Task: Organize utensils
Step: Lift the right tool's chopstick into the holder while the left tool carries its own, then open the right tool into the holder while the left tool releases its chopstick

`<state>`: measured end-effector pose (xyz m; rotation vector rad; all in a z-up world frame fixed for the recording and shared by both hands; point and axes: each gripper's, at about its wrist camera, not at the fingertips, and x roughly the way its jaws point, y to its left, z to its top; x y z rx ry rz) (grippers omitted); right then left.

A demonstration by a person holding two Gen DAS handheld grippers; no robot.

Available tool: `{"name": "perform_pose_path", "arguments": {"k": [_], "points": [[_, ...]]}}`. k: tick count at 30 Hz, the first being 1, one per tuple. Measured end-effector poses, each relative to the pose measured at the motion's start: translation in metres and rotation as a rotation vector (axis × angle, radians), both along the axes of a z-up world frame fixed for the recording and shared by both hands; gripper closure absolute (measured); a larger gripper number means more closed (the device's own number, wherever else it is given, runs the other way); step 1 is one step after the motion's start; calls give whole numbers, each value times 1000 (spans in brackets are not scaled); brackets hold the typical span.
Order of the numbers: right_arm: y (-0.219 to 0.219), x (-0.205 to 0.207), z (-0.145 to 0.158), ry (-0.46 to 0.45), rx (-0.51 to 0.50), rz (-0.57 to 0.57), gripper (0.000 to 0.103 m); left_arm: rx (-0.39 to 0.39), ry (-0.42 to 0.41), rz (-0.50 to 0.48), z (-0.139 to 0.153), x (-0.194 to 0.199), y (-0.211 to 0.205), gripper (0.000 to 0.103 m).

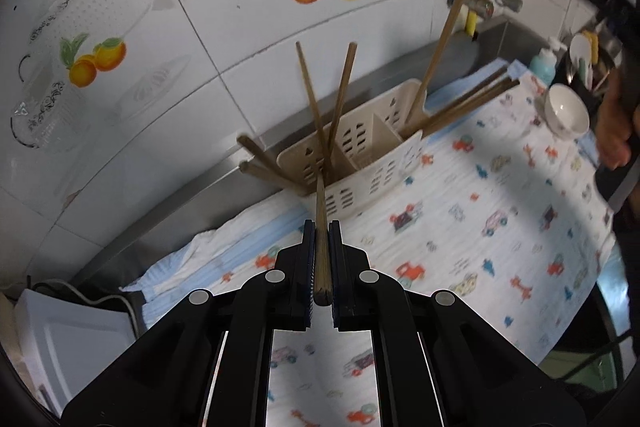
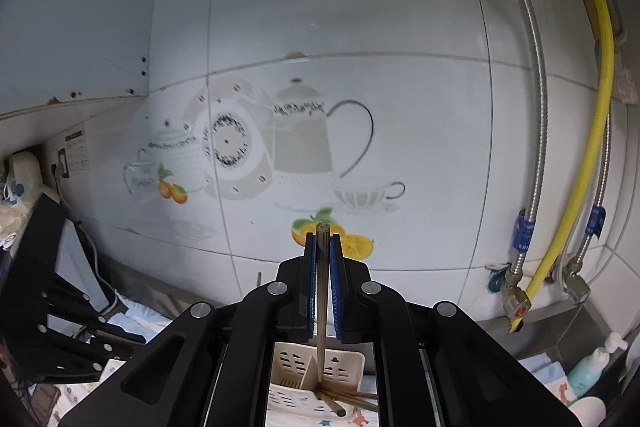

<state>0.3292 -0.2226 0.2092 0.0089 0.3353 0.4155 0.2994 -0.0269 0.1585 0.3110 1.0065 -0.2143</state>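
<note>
A cream slotted utensil holder (image 1: 360,163) stands on a patterned cloth (image 1: 480,219) by the tiled wall. My left gripper (image 1: 322,227) is shut on a brown wooden chopstick (image 1: 321,227) whose far end dips into the holder's left compartment. Several chopsticks (image 1: 468,103) lean out of the holder's two ends. My right gripper (image 2: 322,239) is shut on another chopstick (image 2: 321,299), held upright above the holder (image 2: 316,383), its lower end in the right compartment. That gripper and chopstick (image 1: 444,39) also show at the upper right of the left wrist view.
A white bowl (image 1: 566,111) sits on the cloth's far right. A teal soap bottle (image 2: 588,371) stands by the sink corner. A yellow hose (image 2: 600,99) and metal hoses run down the wall. A white appliance (image 1: 68,339) stands left of the cloth.
</note>
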Motion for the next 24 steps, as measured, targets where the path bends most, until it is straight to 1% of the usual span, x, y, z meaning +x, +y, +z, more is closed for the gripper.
{"name": "perform_pose_path", "arguments": {"k": [7,10,13,20,24], "points": [[10,19,-31,98,-13,27,97,-85,-30,40,8,15,1,97],[15,20,-40,116,-35,35,96,-117,-40,62,9,21,4,96],[17,19,-42,115,-52,35,96,-141,-44,78,10,22,6,96],[15,14,-36,96,-56,39,96,-103,-41,52,17,19,4,97],[13,10,-33,86,-62,39,96,-80,-42,38,29,15,4,97]]}}
